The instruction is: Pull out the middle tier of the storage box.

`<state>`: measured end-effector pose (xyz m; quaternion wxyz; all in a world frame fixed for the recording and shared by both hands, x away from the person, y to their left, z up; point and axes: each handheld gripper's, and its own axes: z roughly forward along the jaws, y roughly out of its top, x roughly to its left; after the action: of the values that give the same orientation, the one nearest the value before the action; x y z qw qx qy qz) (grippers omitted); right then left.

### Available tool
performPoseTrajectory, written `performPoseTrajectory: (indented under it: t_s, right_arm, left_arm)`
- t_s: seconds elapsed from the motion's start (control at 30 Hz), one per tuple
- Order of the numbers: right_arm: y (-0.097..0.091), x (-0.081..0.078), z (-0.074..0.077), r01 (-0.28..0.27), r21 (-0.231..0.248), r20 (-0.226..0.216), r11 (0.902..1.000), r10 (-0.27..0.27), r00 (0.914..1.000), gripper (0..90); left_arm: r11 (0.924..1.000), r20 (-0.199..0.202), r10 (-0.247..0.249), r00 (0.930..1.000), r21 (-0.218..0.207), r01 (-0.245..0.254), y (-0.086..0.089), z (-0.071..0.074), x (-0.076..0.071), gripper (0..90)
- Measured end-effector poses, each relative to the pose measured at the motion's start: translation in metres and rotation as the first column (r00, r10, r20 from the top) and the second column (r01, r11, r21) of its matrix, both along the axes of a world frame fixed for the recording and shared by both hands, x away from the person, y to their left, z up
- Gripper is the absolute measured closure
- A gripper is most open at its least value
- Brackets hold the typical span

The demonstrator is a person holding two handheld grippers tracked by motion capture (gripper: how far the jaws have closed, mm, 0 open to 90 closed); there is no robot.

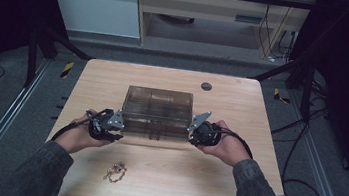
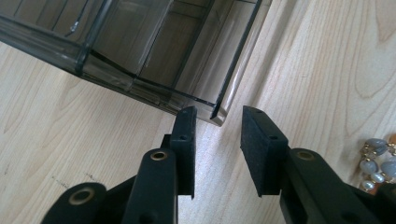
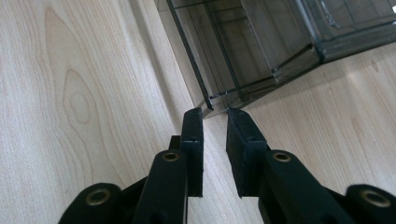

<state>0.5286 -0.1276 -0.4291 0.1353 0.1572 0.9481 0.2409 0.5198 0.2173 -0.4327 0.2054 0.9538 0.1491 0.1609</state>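
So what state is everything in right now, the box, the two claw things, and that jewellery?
Box: upright on the table, smoky see-through plastic, nothing visible in the parts on show.
Left gripper: jaws open, at the box's near left corner, holding nothing.
Right gripper: jaws slightly open, at the box's near right corner, holding nothing.
Jewellery: loose heap on the table, nearer the person than the box, untouched.

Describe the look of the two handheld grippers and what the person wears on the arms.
Both the left gripper and the right gripper are black, each topped by a grey three-cornered plate and trailing a black cable. The gripper views show flat black jaws with dark padded inner faces and brass-coloured rivets at the joints. The person wears dark grey long sleeves.
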Motion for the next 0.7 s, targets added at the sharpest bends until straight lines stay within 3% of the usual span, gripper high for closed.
performPoseTrajectory:
  t_s: [0.07,0.17,0.4,0.7]
  right_arm:
    - [0.0018,-0.0004,-0.0002,-0.004,-0.003,0.0,1.0,0.004,1.0,79.3]
    - [0.0042,-0.0006,-0.0007,-0.016,-0.004,0.003,0.9999,0.016,0.9999,81.0]
    - [0.0054,-0.0005,0.0002,-0.02,-0.014,0.001,0.9997,0.02,0.9998,85.6]
    - [0.0078,-0.0014,0.0014,-0.028,-0.027,0.01,0.9992,0.028,0.9996,86.9]
  left_arm:
    - [1.0,0.008,0.0,1.0,-0.002,0.0,0.0014,0.0009,0.0007,69.5]
    - [0.9993,0.003,-0.001,1.0,-0.038,0.001,0.0051,0.0026,0.0021,74.0]
    - [0.9992,-0.024,-0.021,0.9995,-0.034,0.02,0.0054,-0.0001,0.0052,78.8]
    - [0.9992,-0.043,-0.003,0.9991,-0.041,0.001,0.0071,0.0,0.0063,84.3]
